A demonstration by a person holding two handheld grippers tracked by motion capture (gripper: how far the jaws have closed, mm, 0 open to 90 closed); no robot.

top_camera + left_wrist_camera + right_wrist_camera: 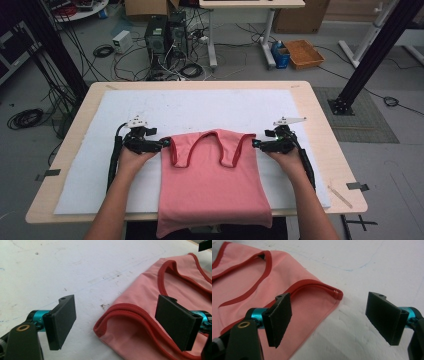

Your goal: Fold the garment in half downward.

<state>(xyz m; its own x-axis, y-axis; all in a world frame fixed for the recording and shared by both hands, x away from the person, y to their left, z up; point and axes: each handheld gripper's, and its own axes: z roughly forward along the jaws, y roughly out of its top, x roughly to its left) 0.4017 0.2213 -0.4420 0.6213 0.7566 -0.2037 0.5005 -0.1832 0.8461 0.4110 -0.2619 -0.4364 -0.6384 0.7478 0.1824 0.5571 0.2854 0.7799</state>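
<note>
A pink tank top [212, 182] with red trim lies flat on the white mat [100, 165], straps toward the far side, hem hanging over the near edge. My left gripper [165, 144] sits at the top's left armhole corner, jaws open. In the left gripper view that gripper [117, 323] straddles the red-edged corner of the tank top [140, 322] without touching it. My right gripper [255, 144] is at the right armhole corner, open too. In the right gripper view it [332, 320] frames the right corner of the tank top [312, 297], fabric under its left jaw.
The mat covers a light wooden table [320, 115]. A thin stick [340, 196] lies near the table's right front corner. Beyond the far edge, on the floor, stand computer towers [165, 35], cables and an orange tray [303, 53]. Black frame posts [370, 55] rise at both sides.
</note>
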